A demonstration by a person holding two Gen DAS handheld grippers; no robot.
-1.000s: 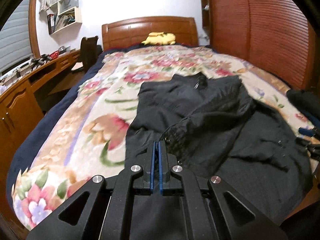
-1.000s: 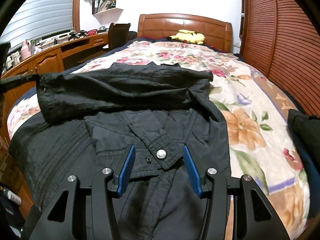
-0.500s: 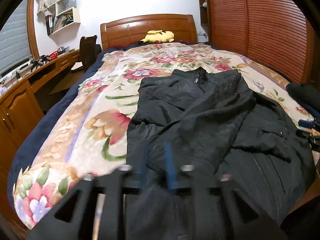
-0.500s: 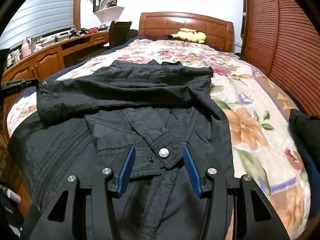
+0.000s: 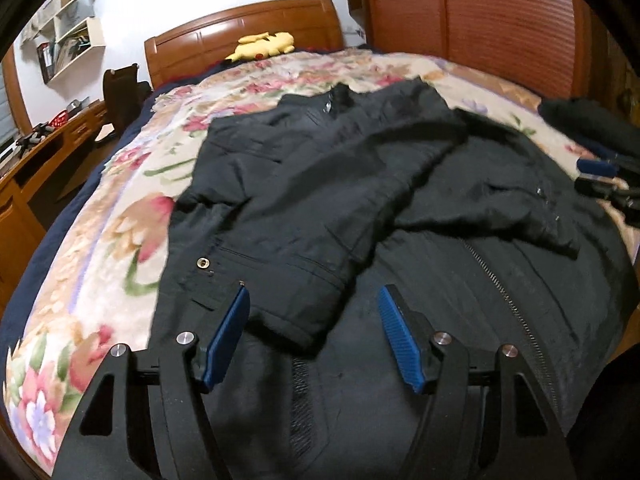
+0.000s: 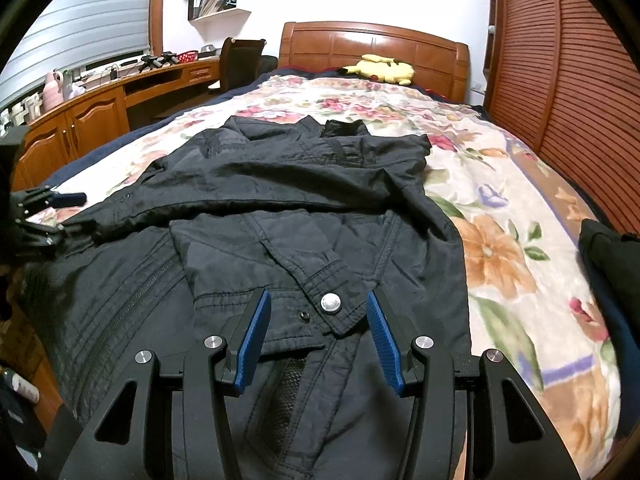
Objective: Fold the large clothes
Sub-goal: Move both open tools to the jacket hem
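A large black jacket (image 5: 400,208) lies front-up on the floral blanket (image 5: 120,232), both sleeves laid across its chest. My left gripper (image 5: 314,295) hovers low over the left sleeve's cuff (image 5: 288,300); its jaws are opening, and the cuff lies loose between them, untouched by the pads. My right gripper (image 6: 318,298) stands open over the right sleeve's cuff (image 6: 320,300) with its silver snap, pads clear of the cloth. Each gripper also shows at the edge of the other's view: the left gripper (image 6: 56,214), the right gripper (image 5: 592,178).
A yellow plush toy (image 6: 380,68) lies by the wooden headboard (image 6: 372,46). A slatted wooden wardrobe (image 6: 580,60) runs along the bed's right side; a desk (image 6: 100,100) and chair (image 6: 240,56) stand left. Another dark garment (image 6: 608,256) lies on the bed's right edge.
The left gripper, earlier shut on the left sleeve's cuff, has sunk towards the jacket and opened; the sleeve now rests across the chest. The right gripper has not moved.
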